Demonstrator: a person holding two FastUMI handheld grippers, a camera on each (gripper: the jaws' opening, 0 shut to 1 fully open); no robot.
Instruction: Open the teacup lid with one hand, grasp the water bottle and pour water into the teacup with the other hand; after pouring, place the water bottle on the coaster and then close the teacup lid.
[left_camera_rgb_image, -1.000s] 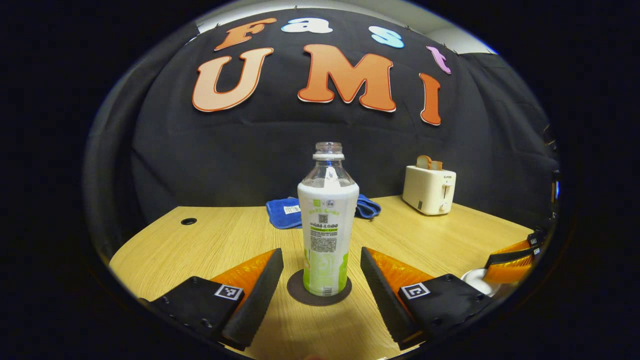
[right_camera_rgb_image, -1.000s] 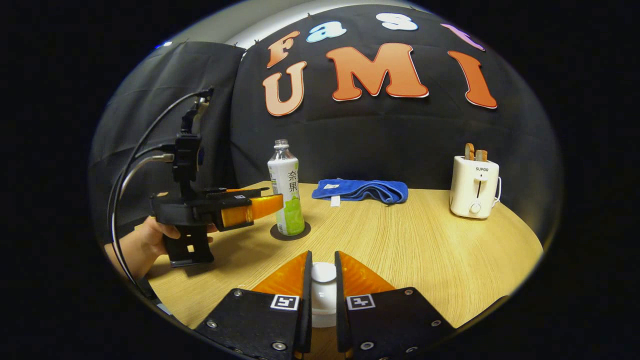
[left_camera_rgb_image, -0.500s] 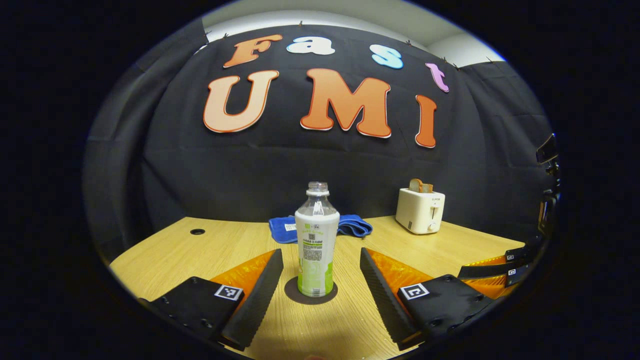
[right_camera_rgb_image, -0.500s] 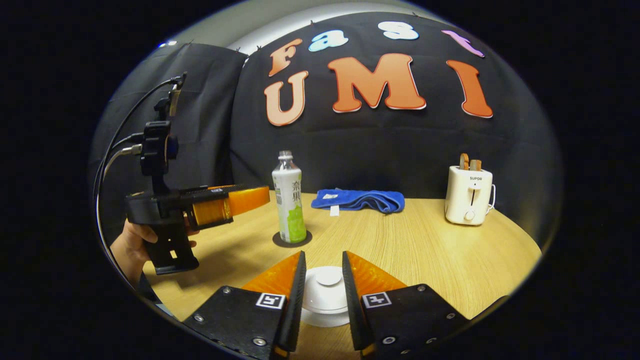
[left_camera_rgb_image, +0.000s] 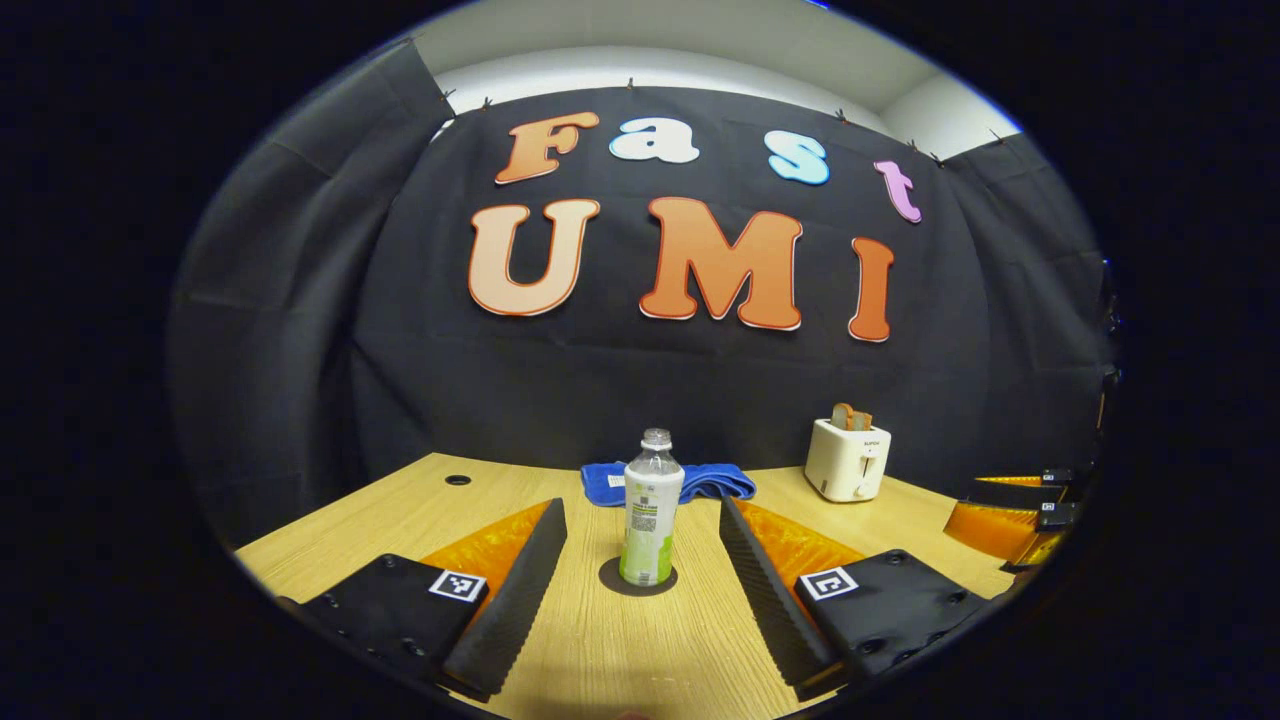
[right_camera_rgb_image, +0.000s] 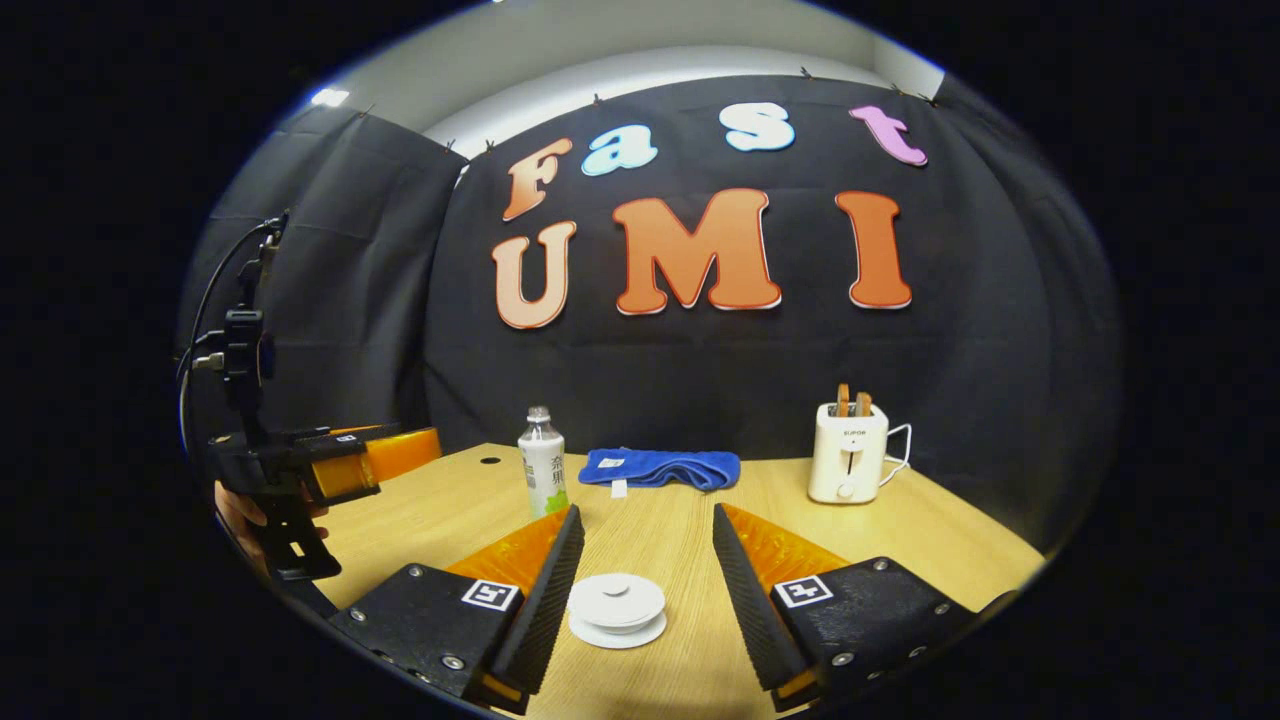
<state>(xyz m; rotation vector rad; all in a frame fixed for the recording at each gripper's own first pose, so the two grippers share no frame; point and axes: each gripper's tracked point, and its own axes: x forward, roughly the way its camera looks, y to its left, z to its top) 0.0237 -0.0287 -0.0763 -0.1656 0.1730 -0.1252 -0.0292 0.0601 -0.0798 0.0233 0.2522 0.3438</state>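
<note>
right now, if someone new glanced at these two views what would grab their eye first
Probably the water bottle, standing upright on a dark coaster mid-table, framed between the open fingers of the left gripper. In the right gripper view, the white lidded teacup sits on the table between the right gripper's open fingers. Farther back, a blue cloth and a cream toaster stand near the wall.

It was a recording booth dressed as a kitchen: black cloth walls (right_camera_rgb_image: 1000, 330) pinned up around a wooden bench (right_camera_rgb_image: 950, 560) carrying a toaster (right_camera_rgb_image: 846, 465) and towel (right_camera_rgb_image: 655, 467).
</note>
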